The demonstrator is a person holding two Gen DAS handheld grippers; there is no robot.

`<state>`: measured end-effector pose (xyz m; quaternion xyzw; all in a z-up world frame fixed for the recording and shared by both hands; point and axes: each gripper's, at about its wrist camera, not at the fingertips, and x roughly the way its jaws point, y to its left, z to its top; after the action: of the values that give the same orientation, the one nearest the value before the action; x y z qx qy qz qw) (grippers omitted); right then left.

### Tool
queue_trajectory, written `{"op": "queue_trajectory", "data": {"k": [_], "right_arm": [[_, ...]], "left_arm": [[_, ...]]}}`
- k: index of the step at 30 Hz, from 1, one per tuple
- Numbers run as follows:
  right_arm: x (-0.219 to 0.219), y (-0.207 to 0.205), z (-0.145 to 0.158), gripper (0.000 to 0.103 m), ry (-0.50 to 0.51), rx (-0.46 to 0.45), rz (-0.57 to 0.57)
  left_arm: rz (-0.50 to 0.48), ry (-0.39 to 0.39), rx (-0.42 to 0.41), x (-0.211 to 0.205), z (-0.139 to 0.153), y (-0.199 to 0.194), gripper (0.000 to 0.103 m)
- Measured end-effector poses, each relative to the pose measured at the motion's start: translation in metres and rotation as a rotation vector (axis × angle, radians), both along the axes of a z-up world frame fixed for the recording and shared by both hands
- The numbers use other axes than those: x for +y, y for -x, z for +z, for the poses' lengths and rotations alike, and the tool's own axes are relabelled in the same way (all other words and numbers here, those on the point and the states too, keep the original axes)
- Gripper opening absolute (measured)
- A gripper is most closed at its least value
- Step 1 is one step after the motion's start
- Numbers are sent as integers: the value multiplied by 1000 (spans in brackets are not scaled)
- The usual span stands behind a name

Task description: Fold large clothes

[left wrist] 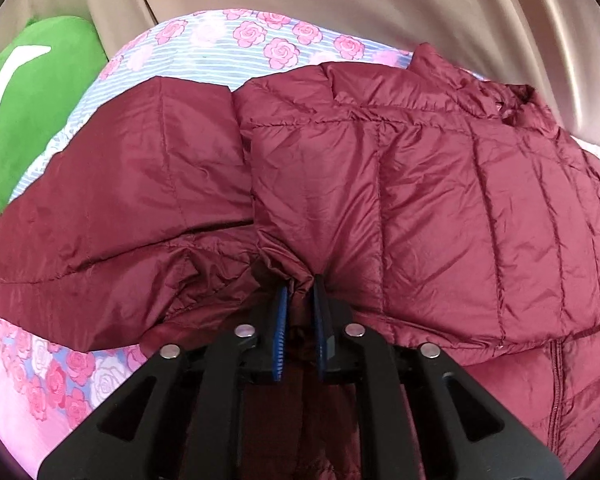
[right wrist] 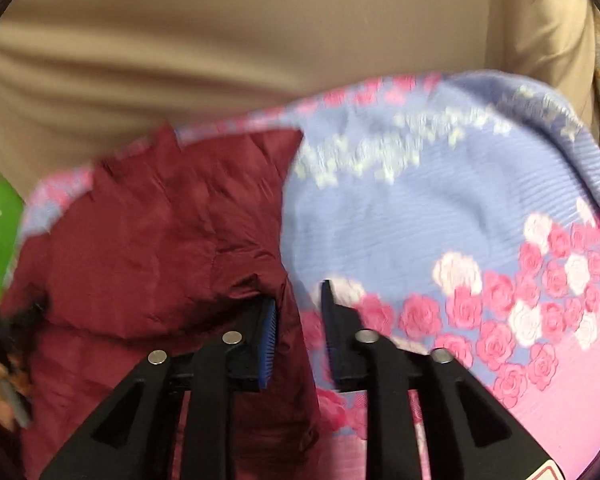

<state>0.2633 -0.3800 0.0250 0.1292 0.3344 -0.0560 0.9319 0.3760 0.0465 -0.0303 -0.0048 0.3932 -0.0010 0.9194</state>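
Note:
A maroon quilted puffer jacket lies on a bed covered with a floral sheet. One sleeve stretches out to the left. My left gripper is shut on a bunched fold of the jacket near its lower edge. In the right wrist view the jacket lies to the left, blurred. My right gripper is open, its left finger at the jacket's right edge and its right finger over the sheet. Nothing is held in it.
A green cushion sits at the bed's far left and also shows in the right wrist view. Beige curtain fabric hangs behind the bed. The other gripper shows as a dark blur at the left edge of the right wrist view.

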Motion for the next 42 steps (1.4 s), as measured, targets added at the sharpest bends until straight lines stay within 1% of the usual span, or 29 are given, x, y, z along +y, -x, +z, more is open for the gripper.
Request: {"op": "queue_trajectory", "data": {"k": [3, 4, 6, 8, 10, 11, 13, 15, 16, 18, 20, 21, 22, 24, 25, 26, 27, 28, 29, 30, 31, 32, 34, 35, 37, 38, 39, 41, 42], "right_arm": [[11, -14, 17, 20, 21, -32, 23], [17, -24, 21, 20, 50, -37, 26], [23, -33, 23, 20, 79, -28, 16], [23, -40, 11, 20, 107, 71, -34], [5, -36, -15, 22, 69, 186, -70], [-1, -30, -22, 22, 56, 202, -74], [-17, -9, -34, 27, 56, 227, -104], [-27, 4, -29, 31, 60, 205, -139], [-30, 7, -20, 37, 60, 177, -157], [-28, 1, -1, 37, 44, 115, -132], [-14, -24, 17, 44, 27, 55, -47], [-9, -42, 20, 52, 20, 45, -8], [-7, -55, 19, 53, 15, 49, 2], [-11, -90, 8, 53, -18, 76, -22], [-13, -99, 2, 53, -41, 87, -32], [-16, -109, -4, 52, -66, 97, -42], [-18, -116, -6, 39, -92, 99, -50], [-22, -123, -9, 16, -140, 85, -29], [-24, -125, -6, 13, -161, 65, -21], [-27, -124, 0, 10, -160, 23, -30], [-27, -124, 3, 9, -151, 0, -33], [-28, -126, 0, 9, -129, 6, -47], [-28, -144, -25, 9, -60, 111, -81], [-26, -145, -29, 9, -21, 128, -87], [-21, -140, -19, 11, 33, 119, -105], [-18, -132, -9, 11, 47, 97, -119], [-13, -115, 7, 12, 55, 33, -125], [-6, -89, 23, 13, 58, -45, -110], [-5, -79, 26, 13, 63, -60, -99]], "left_arm": [[0, -21, -2, -3, 0, 1, 13], [1, -25, -2, -1, -1, 1, 13], [2, -22, -1, -2, 0, 1, 14], [2, -14, -1, 0, 0, 2, 15], [-3, -10, 0, 1, -1, 1, 17], [-6, -8, 1, 2, -1, 0, 18], [-11, -7, 2, 2, -1, 0, 20], [-15, -9, 2, 3, -2, -1, 21], [-17, -12, 2, 3, -3, -1, 22], [-18, -25, 1, 1, -3, -1, 23], [-18, -36, 1, -1, -3, -1, 23], [-18, -38, 1, -1, -3, -1, 23], [-19, -37, 1, 0, -3, -1, 23], [-19, -33, 1, 2, -3, -1, 24], [-19, -31, 2, 2, -2, -1, 24], [-20, -32, 2, 2, -2, -1, 24], [-21, -35, 2, 2, -3, -1, 25], [-25, -37, 2, 3, -3, -1, 27], [-30, -41, 2, 2, -3, -1, 28], [-34, -44, 3, 2, -3, -1, 30], [-40, -49, 3, 2, -3, -2, 34], [-49, -52, 3, 1, -4, -2, 37], [-79, -55, 4, -4, -4, -2, 53], [-88, -66, 4, -7, -4, -1, 53], [-84, -92, 5, -12, -5, -2, 53], [-82, -98, 6, -12, -5, -2, 53], [-80, -99, 6, -13, -5, -2, 53], [-78, -100, 6, -14, -4, -2, 53], [-77, -101, 6, -14, -4, -3, 53]]}}
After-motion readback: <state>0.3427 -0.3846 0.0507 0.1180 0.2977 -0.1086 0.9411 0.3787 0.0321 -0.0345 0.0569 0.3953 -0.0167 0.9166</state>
